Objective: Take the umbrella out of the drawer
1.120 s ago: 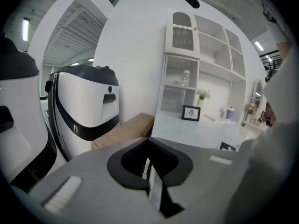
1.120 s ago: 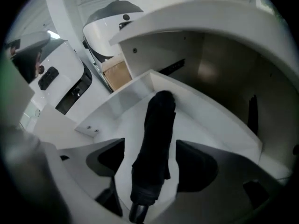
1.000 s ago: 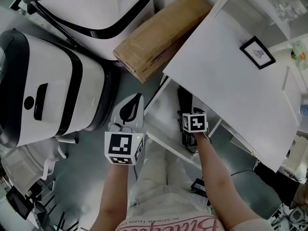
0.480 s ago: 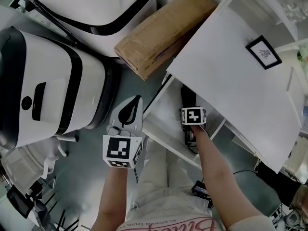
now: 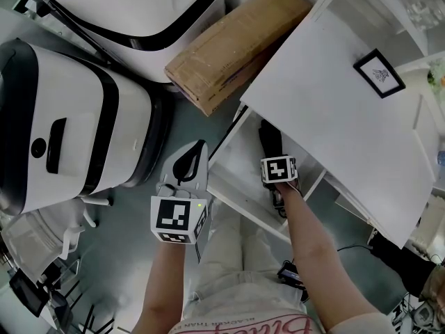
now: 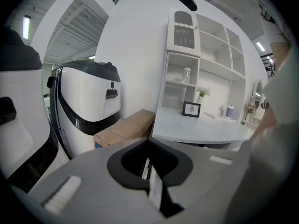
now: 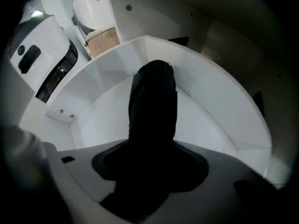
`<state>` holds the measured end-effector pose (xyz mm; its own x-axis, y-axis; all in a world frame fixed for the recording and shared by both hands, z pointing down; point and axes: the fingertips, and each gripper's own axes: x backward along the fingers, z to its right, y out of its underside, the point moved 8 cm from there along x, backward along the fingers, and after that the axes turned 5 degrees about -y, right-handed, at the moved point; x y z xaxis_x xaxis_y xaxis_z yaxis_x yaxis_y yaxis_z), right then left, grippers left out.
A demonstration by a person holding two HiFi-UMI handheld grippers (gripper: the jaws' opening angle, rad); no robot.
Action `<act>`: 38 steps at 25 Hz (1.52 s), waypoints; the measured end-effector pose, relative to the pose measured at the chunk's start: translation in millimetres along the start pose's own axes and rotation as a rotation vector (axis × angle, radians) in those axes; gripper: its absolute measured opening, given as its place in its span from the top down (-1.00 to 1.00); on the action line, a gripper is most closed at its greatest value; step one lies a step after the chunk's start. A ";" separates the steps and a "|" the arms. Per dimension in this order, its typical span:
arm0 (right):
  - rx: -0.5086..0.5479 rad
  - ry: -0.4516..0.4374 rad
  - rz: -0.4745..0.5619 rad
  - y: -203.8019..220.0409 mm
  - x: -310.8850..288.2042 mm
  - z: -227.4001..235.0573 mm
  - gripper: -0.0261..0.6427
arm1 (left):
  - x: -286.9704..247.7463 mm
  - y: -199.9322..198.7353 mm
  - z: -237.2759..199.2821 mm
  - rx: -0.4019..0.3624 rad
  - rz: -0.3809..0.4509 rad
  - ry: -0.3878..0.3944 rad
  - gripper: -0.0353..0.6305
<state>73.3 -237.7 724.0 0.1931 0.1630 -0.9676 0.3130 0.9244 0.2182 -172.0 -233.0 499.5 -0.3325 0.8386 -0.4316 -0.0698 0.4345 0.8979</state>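
A black folded umbrella lies lengthwise in the open white drawer under the desk. My right gripper points steeply down into the drawer at the umbrella's near end. In the right gripper view the umbrella fills the gap of the right gripper, whose jaws are closing on it. The drawer's white wall curves round it. My left gripper hangs shut over the floor, left of the drawer, holding nothing. Its closed tips point towards the desk.
The white desk top overhangs the drawer and carries a small framed picture. A cardboard box leans beside the desk. Large white and black machines stand at the left. Cables lie on the floor at the lower right.
My right gripper has sunk a little deeper into the drawer over the umbrella. The left gripper has stayed in place.
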 end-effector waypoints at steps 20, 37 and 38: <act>0.082 -0.052 0.047 2.3 57.9 -24.7 0.18 | 27.6 -39.1 4.9 -0.023 0.075 0.000 0.87; 0.146 -0.106 0.124 0.0 113.0 -54.0 0.18 | 76.6 -63.4 17.3 -0.008 0.155 -0.045 0.87; 0.150 -0.108 0.130 -0.4 116.1 -55.3 0.18 | 78.3 -64.6 18.1 -0.006 0.160 -0.046 0.87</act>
<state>44.2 -200.0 604.6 0.3371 0.2317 -0.9125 0.4120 0.8352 0.3643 -176.5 -189.5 406.1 -0.2960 0.9113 -0.2863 -0.0253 0.2922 0.9560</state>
